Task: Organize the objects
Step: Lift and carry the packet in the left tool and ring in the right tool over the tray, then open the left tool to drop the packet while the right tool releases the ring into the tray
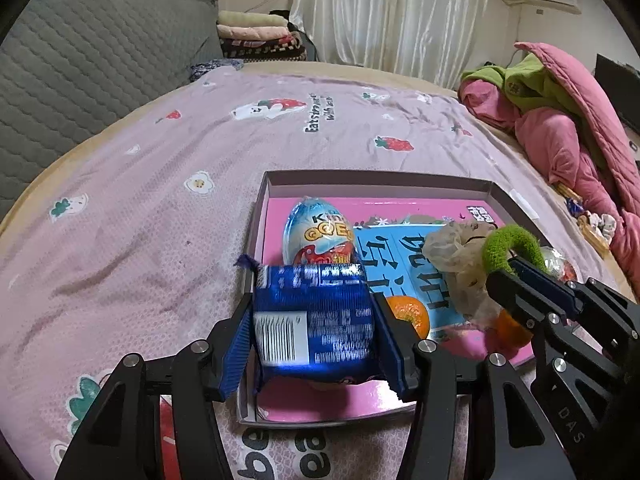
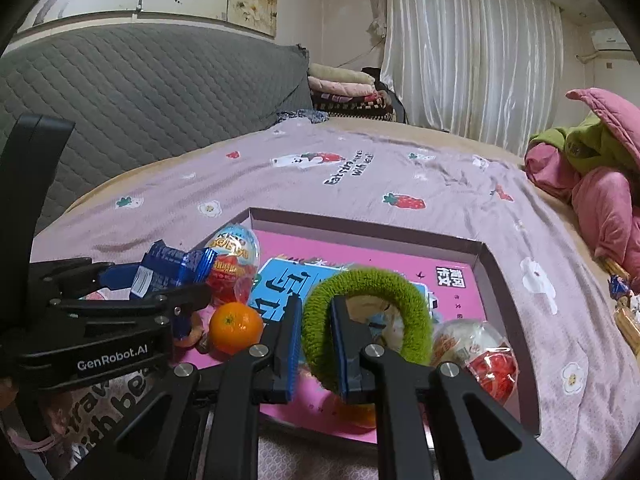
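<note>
From the left wrist's view, the left gripper is clenched on a blue snack packet, both pads pressed against its sides. The packet's long axis runs away from the camera, along the fingers, and it hangs over the near left corner of the shallow pink box lying on the bed's pink sheet. Just beyond it inside the box lies a foil-wrapped chocolate egg, with an orange to the right of the fingers. Farther right, the right gripper reaches in, carrying a green fuzzy ring with a crumpled bit of plastic wrap beside it.

Over on the right wrist's view, the right gripper is pinched shut on the green fuzzy ring: one finger sits outside the loop, the other inside it, gripping its left limb. The ring stands roughly upright above the middle of the box, the orange to its left and a red-and-clear wrapped sweet to its right. The left gripper with its packet sits off at the left edge.

I'd guess both things only need lowering and letting go; the ring is already nearer the open floor of the box.
</note>
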Action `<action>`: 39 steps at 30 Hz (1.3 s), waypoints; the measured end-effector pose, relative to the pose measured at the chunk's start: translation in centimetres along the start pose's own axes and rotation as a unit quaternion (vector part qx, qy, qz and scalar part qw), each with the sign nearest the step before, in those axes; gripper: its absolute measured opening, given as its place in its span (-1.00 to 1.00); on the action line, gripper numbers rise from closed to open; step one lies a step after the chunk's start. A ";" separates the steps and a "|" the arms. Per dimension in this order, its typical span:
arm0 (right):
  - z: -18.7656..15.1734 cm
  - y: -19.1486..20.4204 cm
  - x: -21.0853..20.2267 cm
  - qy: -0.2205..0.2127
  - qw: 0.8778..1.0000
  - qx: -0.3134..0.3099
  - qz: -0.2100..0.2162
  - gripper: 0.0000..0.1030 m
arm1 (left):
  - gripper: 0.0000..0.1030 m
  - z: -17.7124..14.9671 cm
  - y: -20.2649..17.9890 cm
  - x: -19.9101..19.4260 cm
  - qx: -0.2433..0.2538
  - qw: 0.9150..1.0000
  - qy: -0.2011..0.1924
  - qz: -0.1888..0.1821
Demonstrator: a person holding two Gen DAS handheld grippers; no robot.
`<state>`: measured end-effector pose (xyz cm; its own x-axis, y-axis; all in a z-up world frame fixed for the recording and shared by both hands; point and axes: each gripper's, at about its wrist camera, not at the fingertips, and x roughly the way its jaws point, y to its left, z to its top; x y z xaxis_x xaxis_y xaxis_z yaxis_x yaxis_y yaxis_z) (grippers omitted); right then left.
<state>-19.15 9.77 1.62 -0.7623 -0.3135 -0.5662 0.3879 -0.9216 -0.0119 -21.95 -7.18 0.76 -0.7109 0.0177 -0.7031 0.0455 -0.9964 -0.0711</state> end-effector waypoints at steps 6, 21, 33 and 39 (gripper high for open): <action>-0.1 0.1 0.2 0.008 1.000 -0.002 0.002 -0.71 | 0.14 -0.1 -0.4 0.0 0.009 1.000 0.000 0.005; -0.4 0.6 -0.1 0.008 1.000 -0.022 -0.014 -0.12 | 0.21 -0.2 -0.1 -0.2 0.008 1.000 -0.003 0.007; -0.1 -0.2 -1.1 -0.007 1.000 -0.014 -0.027 -0.10 | 0.22 -0.1 -0.2 -1.1 0.010 1.000 -0.013 0.004; 0.1 -0.4 -1.7 -0.018 0.999 -0.008 -0.027 0.05 | 0.23 0.0 -0.2 -1.5 0.007 1.000 -0.018 0.003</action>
<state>-18.04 10.65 2.72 -0.8001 -0.2725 -0.5344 0.3546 -0.9334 -0.0548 -20.92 -7.02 1.84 -0.7352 0.0088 -0.6777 0.0409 -0.9975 -0.0573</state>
